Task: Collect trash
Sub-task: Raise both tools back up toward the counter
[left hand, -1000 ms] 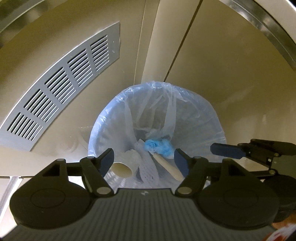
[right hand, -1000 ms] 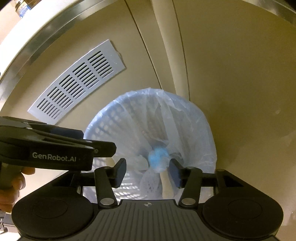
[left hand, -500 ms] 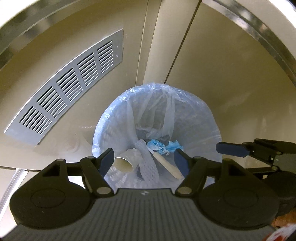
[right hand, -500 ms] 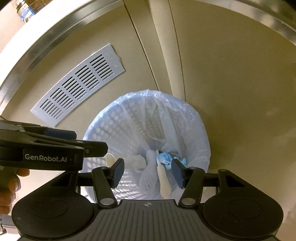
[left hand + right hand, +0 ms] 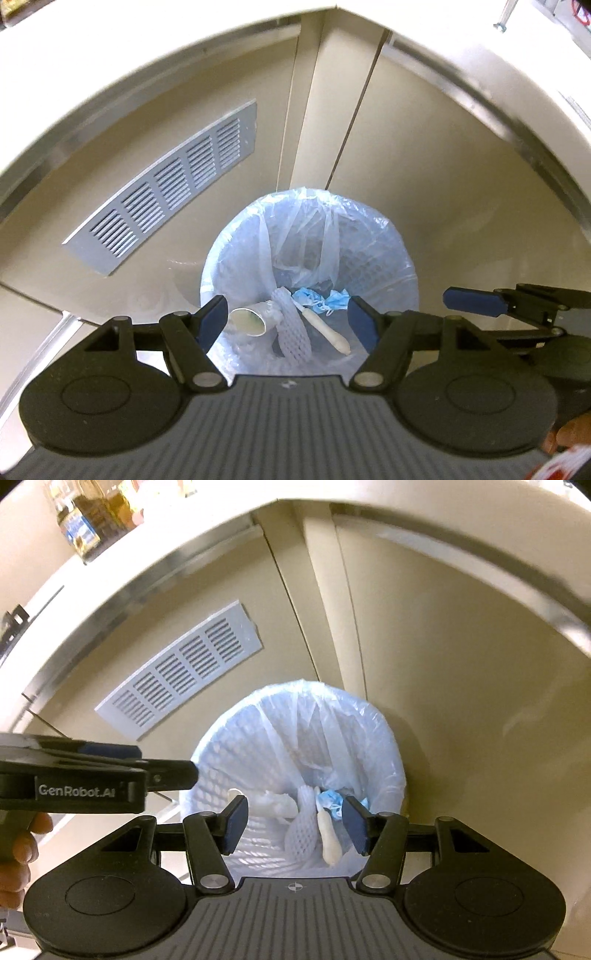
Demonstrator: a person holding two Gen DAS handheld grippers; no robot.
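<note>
The trash sits at the bottom of a round white mesh bin (image 5: 388,258) lined with a clear bluish bag (image 5: 295,229), which stands on the floor in a corner where two beige cabinet fronts meet. Inside, a crumpled blue mask (image 5: 321,298) lies near the middle, with a white foam net sleeve (image 5: 291,328) running from it toward 6 o'clock. A pale stick-like piece (image 5: 327,330) lies just beside the sleeve at its 3 o'clock side; what it is cannot be made out. A paper cup (image 5: 249,322) lies on its side at 9 o'clock of the sleeve, its open mouth toward the left camera. In the right wrist view the same cup (image 5: 275,805) is only a pale blur, and the mask (image 5: 330,799) is partly hidden behind the right finger pad.

The left gripper (image 5: 288,325) hangs above the bin with its fingers spread wide and nothing between them; its body cuts off the near rim of the bin. The right gripper (image 5: 293,821) is likewise spread and empty over the bin. In the left view, only one blue pad of the right gripper shows at 3 o'clock, the rest cut off.

A grey slotted vent (image 5: 166,188) is set in the cabinet front at 10 o'clock of the bin. Bottles (image 5: 92,513) stand on the counter at 11 o'clock in the right view, too blurred to read.
</note>
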